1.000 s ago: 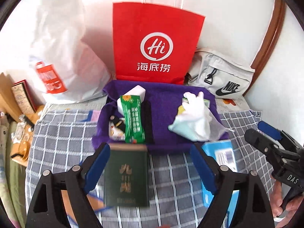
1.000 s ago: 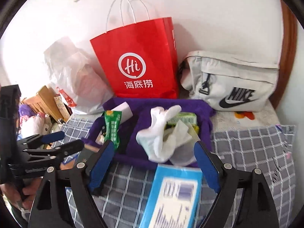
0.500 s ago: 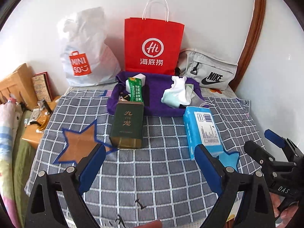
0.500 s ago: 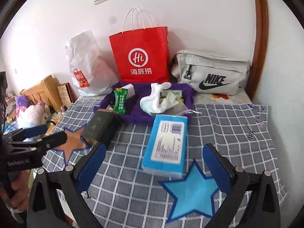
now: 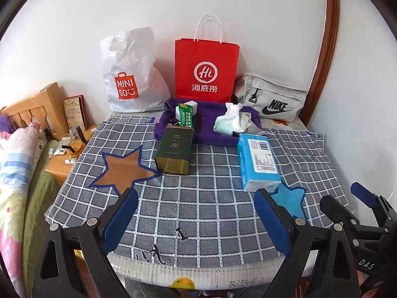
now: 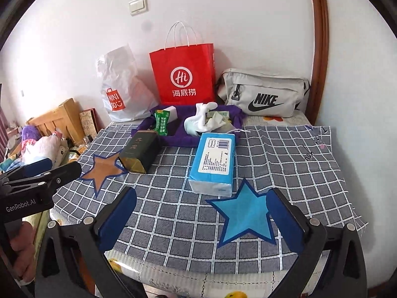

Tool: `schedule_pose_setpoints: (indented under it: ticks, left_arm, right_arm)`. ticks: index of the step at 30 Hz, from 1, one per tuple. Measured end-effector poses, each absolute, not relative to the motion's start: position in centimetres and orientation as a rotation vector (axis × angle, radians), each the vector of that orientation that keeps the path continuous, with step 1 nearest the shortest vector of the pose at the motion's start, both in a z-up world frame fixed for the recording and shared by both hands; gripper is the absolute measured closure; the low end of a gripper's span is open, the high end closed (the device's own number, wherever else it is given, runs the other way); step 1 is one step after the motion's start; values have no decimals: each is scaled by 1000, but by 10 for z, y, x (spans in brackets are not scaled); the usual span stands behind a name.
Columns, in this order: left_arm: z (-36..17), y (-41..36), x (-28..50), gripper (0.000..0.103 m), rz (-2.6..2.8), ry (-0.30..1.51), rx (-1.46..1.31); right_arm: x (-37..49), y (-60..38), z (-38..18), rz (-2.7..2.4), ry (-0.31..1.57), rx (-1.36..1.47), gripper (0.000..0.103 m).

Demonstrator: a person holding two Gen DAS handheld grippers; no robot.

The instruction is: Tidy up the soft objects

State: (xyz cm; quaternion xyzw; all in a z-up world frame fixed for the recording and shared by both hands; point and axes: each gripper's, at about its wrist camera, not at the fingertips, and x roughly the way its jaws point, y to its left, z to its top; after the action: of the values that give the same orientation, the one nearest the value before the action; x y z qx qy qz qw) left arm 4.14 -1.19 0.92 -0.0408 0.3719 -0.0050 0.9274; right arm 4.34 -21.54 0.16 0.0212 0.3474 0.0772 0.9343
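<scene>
Both grippers hang over the near edge of the checked cloth, empty. Left gripper has jaws spread wide, only cloth between them; they opened a little further within the last second, then held. Right gripper is likewise spread wide, jaws just been opening, nothing between them but cloth and part of the blue star. In the left view the right gripper shows at the right edge; in the right view the left gripper shows at the left edge with a hand under it. Tissue pack, blue, lies flat on the cloth, its far end just in front of the purple tray, its near end touching the tip of the blue star. Green tin lies on its side left of the pack, its far end against the tray's front edge, its near end beside the brown star. In the tray: a green sachet leaning in the left part with a white block behind it, and a heap of white socks in the right part. Behind the tray, against the wall: white plastic bag, red paper bag, grey pouch. A wooden nightstand stands left of the table.
</scene>
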Motion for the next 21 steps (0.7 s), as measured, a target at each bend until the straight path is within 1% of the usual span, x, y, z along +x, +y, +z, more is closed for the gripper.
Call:
schedule_pose_setpoints:
  ticks: [9,21]
  left_arm:
    - [20,-18,16,9,-33,727,-72]
    - [20,-19,12,9,-25,728,-53]
  right_arm:
    - [20,-222,17,136,681,41,0]
    - [10,-225,18,125,682,46,0]
